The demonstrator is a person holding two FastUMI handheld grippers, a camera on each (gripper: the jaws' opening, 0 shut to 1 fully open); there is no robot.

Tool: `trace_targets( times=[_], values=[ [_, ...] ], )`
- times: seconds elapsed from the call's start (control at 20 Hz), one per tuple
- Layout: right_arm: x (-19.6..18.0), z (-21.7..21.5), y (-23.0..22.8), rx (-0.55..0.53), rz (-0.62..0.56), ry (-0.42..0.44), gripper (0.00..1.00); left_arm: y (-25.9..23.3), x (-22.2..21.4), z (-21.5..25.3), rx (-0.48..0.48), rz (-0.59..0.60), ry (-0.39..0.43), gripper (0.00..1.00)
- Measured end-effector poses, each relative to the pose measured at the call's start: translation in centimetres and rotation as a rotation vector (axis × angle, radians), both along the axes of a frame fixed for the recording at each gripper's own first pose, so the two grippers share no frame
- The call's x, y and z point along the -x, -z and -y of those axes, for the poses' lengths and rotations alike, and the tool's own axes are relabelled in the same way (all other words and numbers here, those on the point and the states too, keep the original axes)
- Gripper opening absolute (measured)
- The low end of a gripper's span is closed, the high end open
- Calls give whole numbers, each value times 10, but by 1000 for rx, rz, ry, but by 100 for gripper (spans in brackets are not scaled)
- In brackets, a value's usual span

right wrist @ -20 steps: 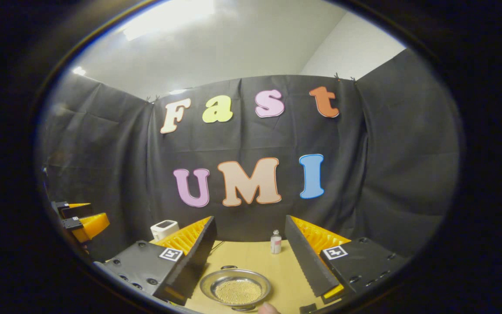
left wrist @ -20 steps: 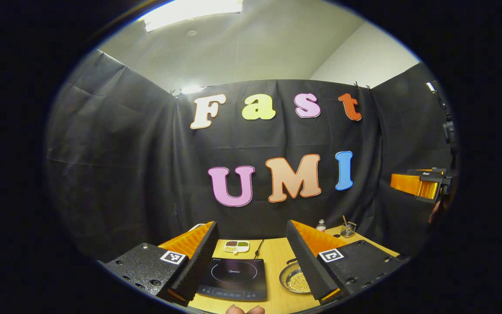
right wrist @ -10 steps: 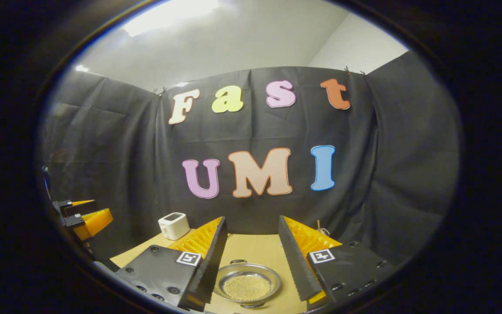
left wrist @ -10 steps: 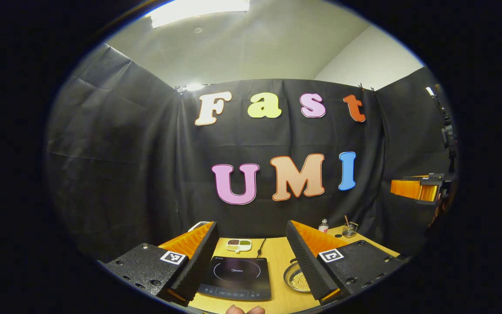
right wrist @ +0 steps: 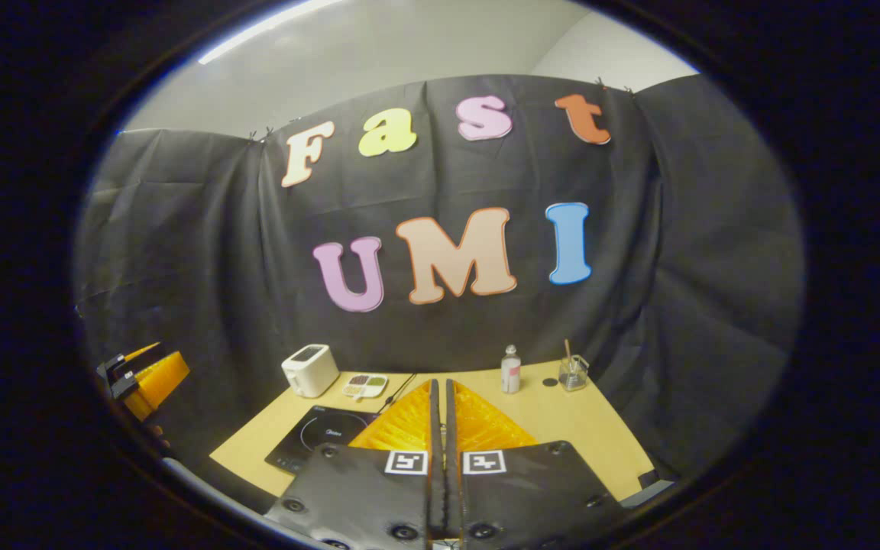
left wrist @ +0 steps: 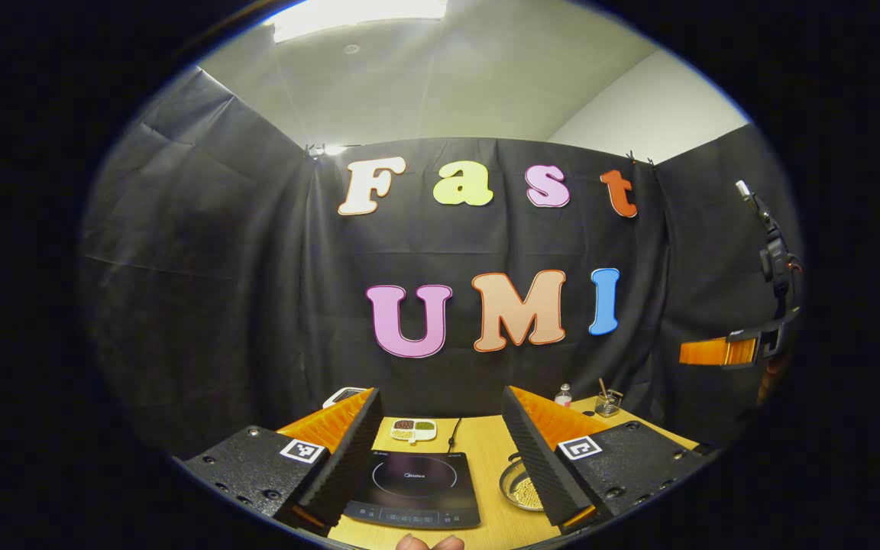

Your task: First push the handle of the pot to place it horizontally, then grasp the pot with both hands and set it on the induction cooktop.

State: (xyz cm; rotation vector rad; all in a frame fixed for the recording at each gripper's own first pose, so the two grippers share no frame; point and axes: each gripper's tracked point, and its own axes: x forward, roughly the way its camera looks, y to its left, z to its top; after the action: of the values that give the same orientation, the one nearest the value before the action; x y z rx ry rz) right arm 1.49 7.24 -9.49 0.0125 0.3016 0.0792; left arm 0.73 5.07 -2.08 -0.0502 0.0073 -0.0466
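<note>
In the left gripper view the black induction cooktop (left wrist: 415,483) lies on the wooden table (left wrist: 478,439) between my left gripper's (left wrist: 440,393) open fingers. Just right of the cooktop sits the shallow metal pot (left wrist: 518,489) holding small yellow beads, half hidden behind the right finger. My left gripper hovers above the table's near edge with nothing in it. My right gripper (left wrist: 723,351) hangs in the air at the far right. In the right gripper view that gripper (right wrist: 440,383) is shut, fingers pressed together on nothing, and covers the pot's spot. The cooktop (right wrist: 318,437) lies left of it.
A white toaster (right wrist: 310,369) and a divided dish of beans (right wrist: 365,385) stand at the back left. A small bottle (right wrist: 511,369) and a glass with a stick (right wrist: 572,373) are at the back right. The left gripper (right wrist: 146,376) shows at the left edge.
My right gripper has shut its fingers and pulled up and back, so its view takes in more of the table and the pot is covered. The left gripper has barely moved.
</note>
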Motion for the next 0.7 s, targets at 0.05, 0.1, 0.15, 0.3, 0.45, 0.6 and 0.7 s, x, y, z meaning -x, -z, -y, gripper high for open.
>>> trace_targets(
  times=[0.05,0.1,0.15,0.3,0.45,0.6,0.7],
  values=[
    [-3,3,2,16,5,-10,3,2,-3,1,1,-4,10,96],
    [-6,3,9,13,-15,-23,2,10,-5,1,-4,-21,14,95],
    [-8,0,22,-15,-48,-35,2,15,-8,0,-8,-37,9,95],
    [-22,7,68,-92,-152,-46,0,23,-23,-1,19,-61,-34,95],
    [-43,15,84,-97,-169,-99,0,34,-39,7,57,-105,-92,94],
    [-49,18,113,-88,-190,-184,0,50,-50,21,46,-164,-126,95],
    [-49,16,148,-103,-263,-246,8,53,-57,26,51,-195,-170,95]
  ],
)
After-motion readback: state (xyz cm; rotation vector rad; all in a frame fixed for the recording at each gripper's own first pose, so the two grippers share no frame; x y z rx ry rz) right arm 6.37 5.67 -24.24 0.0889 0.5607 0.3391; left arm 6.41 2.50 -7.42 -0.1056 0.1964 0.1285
